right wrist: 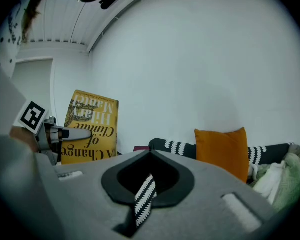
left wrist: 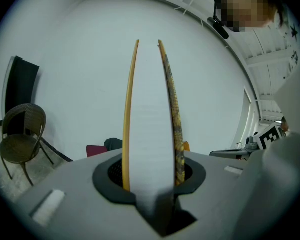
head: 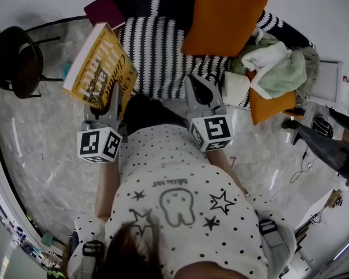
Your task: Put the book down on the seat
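A yellow hardback book (head: 99,65) is held upright over the floor, just left of the sofa seat with its black-and-white striped blanket (head: 157,51). My left gripper (head: 107,106) is shut on the book's lower edge. In the left gripper view the book (left wrist: 150,114) stands edge-on between the jaws, with white pages between yellow covers. In the right gripper view its cover (right wrist: 92,129) faces the camera, with the left gripper (right wrist: 75,132) clamped on it. My right gripper (head: 203,95) is shut and holds nothing; it points at the seat's front edge, and only a thin slit shows between its jaws (right wrist: 149,176).
An orange cushion (head: 224,16) leans at the back of the sofa. A pile of clothes and towels (head: 273,68) covers its right end. A maroon item (head: 104,10) lies at its left end. A dark wicker chair (head: 17,63) stands on the marble floor at the left.
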The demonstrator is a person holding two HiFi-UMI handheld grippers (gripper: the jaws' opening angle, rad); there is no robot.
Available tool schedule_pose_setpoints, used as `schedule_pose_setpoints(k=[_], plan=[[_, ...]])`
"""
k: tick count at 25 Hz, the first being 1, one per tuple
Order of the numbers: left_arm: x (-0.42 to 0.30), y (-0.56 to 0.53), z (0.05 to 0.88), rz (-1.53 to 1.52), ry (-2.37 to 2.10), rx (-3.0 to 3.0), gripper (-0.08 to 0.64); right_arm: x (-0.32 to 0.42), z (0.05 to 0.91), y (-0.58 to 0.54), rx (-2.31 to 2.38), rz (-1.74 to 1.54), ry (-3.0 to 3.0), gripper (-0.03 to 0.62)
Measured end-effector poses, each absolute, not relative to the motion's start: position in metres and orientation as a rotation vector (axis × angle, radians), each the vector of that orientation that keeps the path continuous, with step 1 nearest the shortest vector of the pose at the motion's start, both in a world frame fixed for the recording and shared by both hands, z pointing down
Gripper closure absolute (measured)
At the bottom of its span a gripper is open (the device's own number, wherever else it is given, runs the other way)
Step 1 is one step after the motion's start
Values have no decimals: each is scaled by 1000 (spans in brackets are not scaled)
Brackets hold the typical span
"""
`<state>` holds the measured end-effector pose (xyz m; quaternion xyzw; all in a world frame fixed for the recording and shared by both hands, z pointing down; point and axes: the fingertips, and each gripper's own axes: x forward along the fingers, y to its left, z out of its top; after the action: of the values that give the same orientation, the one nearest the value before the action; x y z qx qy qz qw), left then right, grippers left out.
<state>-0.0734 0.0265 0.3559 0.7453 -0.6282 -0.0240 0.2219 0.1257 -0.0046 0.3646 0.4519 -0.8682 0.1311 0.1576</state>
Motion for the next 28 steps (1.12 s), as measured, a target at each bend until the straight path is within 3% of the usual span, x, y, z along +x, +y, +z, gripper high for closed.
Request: schedule_pose_setpoints(k=[28], plan=[[-114, -78, 377, -47, -1486, 2183, 416, 85, 378, -75, 1474, 410, -2346, 597]])
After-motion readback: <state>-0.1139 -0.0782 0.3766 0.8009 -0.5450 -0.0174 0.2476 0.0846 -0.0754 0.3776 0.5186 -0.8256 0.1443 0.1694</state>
